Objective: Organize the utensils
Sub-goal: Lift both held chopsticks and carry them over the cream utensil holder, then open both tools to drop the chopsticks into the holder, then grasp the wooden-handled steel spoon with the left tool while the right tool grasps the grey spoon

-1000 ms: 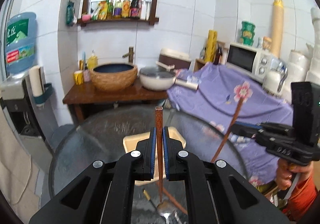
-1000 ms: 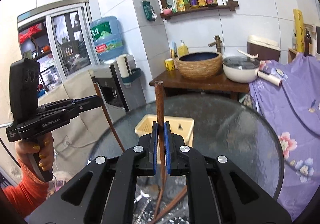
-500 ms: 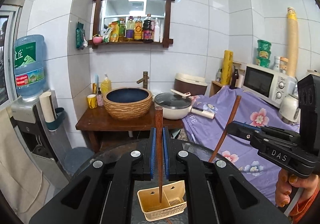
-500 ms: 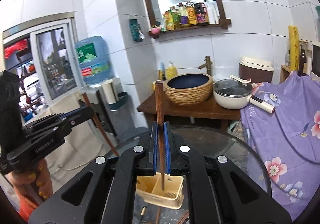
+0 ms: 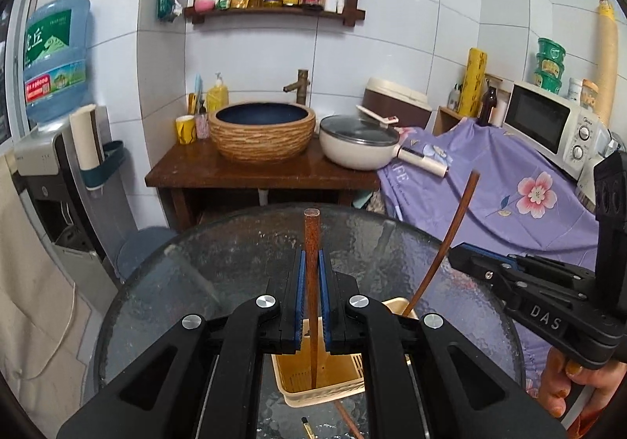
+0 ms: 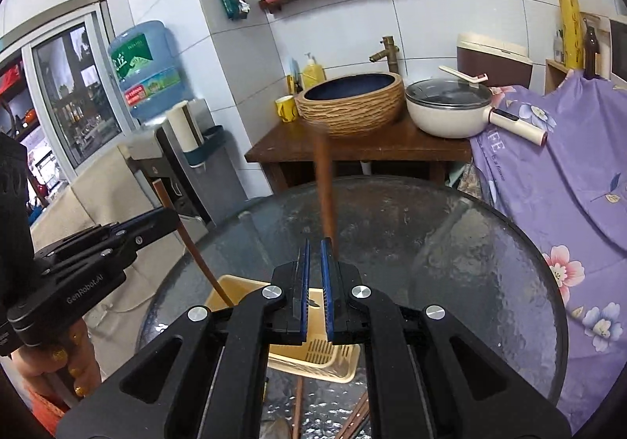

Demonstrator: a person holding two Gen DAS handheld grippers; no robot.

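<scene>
A yellow utensil basket [image 5: 345,386] stands on the round glass table [image 5: 196,282]; it also shows in the right wrist view [image 6: 313,354]. My left gripper [image 5: 312,262] is shut on a brown chopstick [image 5: 312,239] held upright, its lower tip inside the basket. My right gripper [image 6: 314,249] stands slightly open just above the basket. A second brown chopstick [image 6: 325,188] is blurred, outside its right pad, leaning free with its lower end in the basket; it also shows in the left wrist view [image 5: 443,243].
More chopsticks [image 6: 352,419] and a spoon lie on the table in front of the basket. Behind the table are a wooden stand with a woven basin [image 5: 261,133] and a white pot [image 5: 358,147], a purple cloth [image 5: 509,184] and a water dispenser [image 5: 51,149].
Both grippers have come down over the basket. The right gripper has opened and its chopstick has slipped out and drops into the basket. The left stays shut on its chopstick.
</scene>
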